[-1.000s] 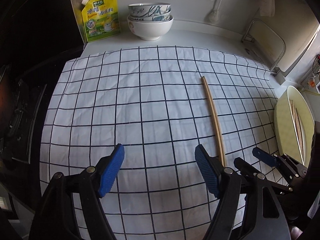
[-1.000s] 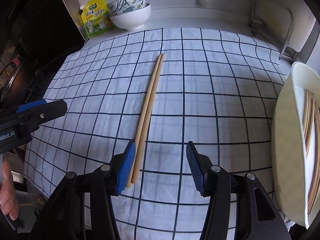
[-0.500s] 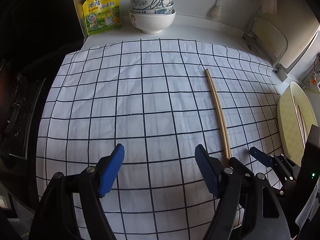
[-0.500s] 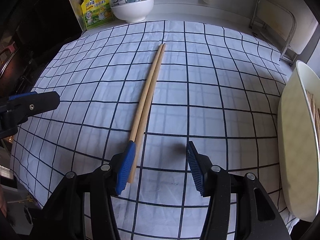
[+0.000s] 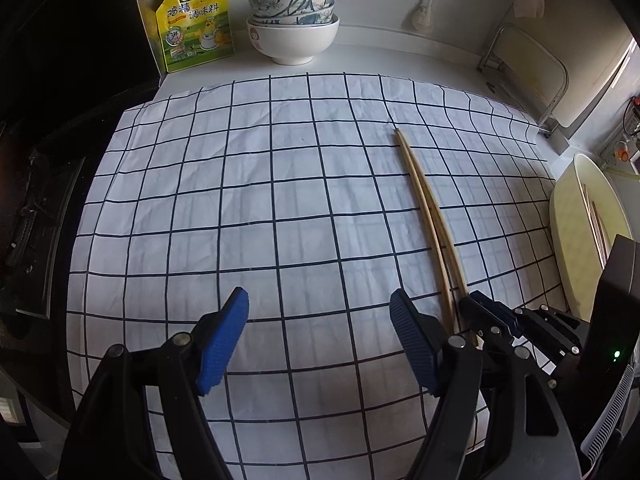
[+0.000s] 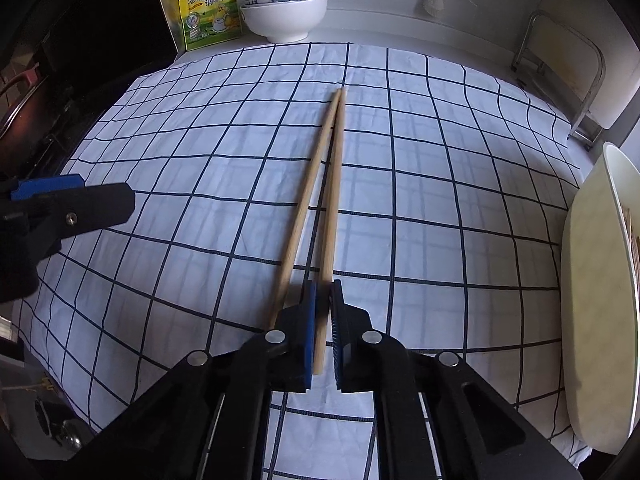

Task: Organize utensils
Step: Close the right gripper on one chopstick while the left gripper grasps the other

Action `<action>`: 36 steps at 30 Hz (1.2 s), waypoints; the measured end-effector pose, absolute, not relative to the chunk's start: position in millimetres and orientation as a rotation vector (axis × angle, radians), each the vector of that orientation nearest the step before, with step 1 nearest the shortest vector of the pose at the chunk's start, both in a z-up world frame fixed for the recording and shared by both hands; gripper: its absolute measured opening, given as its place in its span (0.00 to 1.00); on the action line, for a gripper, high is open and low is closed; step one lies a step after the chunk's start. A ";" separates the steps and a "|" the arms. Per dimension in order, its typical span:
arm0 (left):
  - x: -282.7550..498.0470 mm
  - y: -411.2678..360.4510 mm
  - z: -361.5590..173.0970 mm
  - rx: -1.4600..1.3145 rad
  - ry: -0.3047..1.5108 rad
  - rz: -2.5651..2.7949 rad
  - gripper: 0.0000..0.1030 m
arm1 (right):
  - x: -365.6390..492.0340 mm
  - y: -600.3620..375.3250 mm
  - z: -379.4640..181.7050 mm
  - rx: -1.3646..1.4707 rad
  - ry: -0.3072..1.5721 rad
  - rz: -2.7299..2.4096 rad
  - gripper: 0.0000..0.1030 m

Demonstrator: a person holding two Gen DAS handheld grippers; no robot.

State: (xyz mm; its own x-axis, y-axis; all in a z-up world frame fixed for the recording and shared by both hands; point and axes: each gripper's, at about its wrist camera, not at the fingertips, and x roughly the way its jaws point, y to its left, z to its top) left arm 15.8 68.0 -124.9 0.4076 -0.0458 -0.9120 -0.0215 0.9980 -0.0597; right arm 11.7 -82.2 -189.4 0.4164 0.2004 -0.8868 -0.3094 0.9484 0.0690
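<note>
On the checked cloth (image 6: pixel 224 168) near its front edge, the right gripper (image 6: pixel 323 320) is clamping one chopstick (image 6: pixel 334 200) of the pair; the other chopstick (image 6: pixel 308 184) is lying just left, outside. The left gripper (image 5: pixel 316 340) is hovering, jaws apart, empty. Next probably comes carrying it right to the plate (image 6: pixel 588 300).

I see soft daylight on the checked cloth (image 5: pixel 280 200), brighter toward the right. Both views are sharp. Their fisheye edges bend and darken, blackest at left.
</note>
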 end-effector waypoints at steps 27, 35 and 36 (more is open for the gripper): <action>58.6 -23.1 -158.2 -0.016 1.126 -0.120 0.70 | 6.5 -166.9 -183.6 -0.003 1.054 0.181 0.26; 69.4 -33.3 -163.4 -0.004 1.125 -0.130 0.71 | 16.6 -164.2 -189.8 0.001 1.055 0.181 0.26; 70.2 -34.0 -164.1 -0.002 1.126 -0.129 0.71 | 17.2 -164.7 -190.1 0.001 1.053 0.179 0.26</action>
